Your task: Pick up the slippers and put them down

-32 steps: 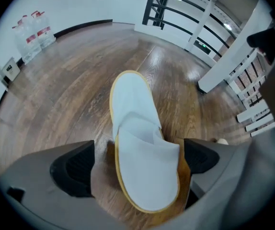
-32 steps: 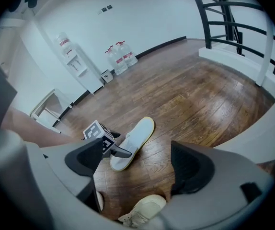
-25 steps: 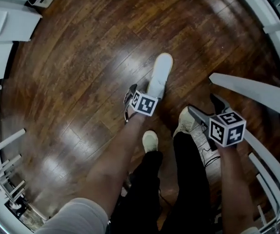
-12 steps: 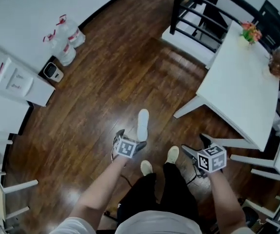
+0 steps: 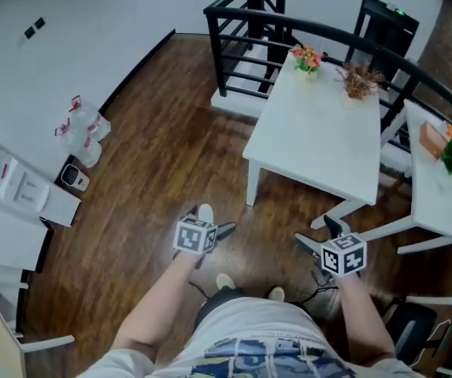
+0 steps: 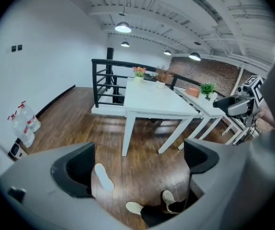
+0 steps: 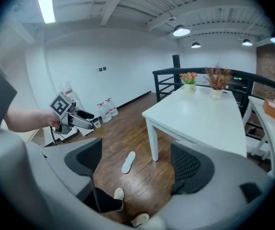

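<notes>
Seemingly a loft dining room: white tables (image 5: 328, 132), black railing (image 6: 109, 71).

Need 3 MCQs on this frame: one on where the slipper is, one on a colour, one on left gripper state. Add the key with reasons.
1. Where is the slipper?
A. on the wooden floor, near a leg of the white table
B. on the tabletop
C. on a chair

2. What colour is the railing behind the table?
A. white
B. black
C. red

3. How is the left gripper?
A. shut on the slipper
B. open, holding nothing
C. shut, empty

Key:
1 A: the right gripper view shows it flat on the boards beside the table leg.
2 B: its bars are dark against the pale wall.
3 B: in the left gripper view its jaws stand wide apart, and the slipper lies far below on the floor.
</notes>
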{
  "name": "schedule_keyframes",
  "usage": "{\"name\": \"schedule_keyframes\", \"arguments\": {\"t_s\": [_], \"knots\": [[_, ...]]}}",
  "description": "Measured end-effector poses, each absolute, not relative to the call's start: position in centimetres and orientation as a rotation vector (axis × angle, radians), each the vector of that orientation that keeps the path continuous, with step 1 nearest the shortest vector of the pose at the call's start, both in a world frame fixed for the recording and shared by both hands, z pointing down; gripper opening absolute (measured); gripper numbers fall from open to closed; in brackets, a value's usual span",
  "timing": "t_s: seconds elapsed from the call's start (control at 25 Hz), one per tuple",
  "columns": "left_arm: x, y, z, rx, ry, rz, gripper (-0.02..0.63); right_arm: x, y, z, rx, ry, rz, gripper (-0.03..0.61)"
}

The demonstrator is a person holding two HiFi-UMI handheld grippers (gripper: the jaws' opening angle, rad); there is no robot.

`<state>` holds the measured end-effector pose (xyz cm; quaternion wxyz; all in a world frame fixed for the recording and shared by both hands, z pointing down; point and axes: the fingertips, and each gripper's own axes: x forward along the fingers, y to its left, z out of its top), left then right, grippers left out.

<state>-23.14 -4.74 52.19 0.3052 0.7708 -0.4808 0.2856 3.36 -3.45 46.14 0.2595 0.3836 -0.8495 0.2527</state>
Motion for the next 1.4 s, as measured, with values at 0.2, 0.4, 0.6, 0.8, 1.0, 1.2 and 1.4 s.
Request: {"name": "schedule_keyframes", "arguments": {"t_s": [0.2,0.4,0.6,0.8,1.0,1.2,1.4], "knots": [[-11.2,-2.9,47.3,2.202,-1.192,0.788,0.575,13.8,0.2,42.6,1.192,-2.312,0.661,0.446],[-3.5,-2.1,44.6,2.291,-1.148,0.776,0.571,20.9,2.9,41.6,1.286,-2.317,0.675,0.446],[0.2,-0.3,43.1,2.325,-1.126,0.794,0.571,24.3,4.5,41.3,1.318,-2.339,0.693,0.446],[1.2,1.1,42.4,2.316,-1.158,0.788,0.571,25.9,5.7,41.3,1.32,-2.337,0.685,0.446],[1.3,1.8,42.5,2.293,-1.182,0.797,0.571,26.3,6.3,41.2,1.285,-2.34,0.674,0.446],[1.6,2.5,42.0,2.288,-1.196,0.791,0.571,26.1,6.5,40.9,1.252,-2.365,0.657,0.446],[2.5,3.0,41.5,2.298,-1.202,0.785,0.571,26.3,6.7,40.6,1.242,-2.381,0.641,0.446]]}}
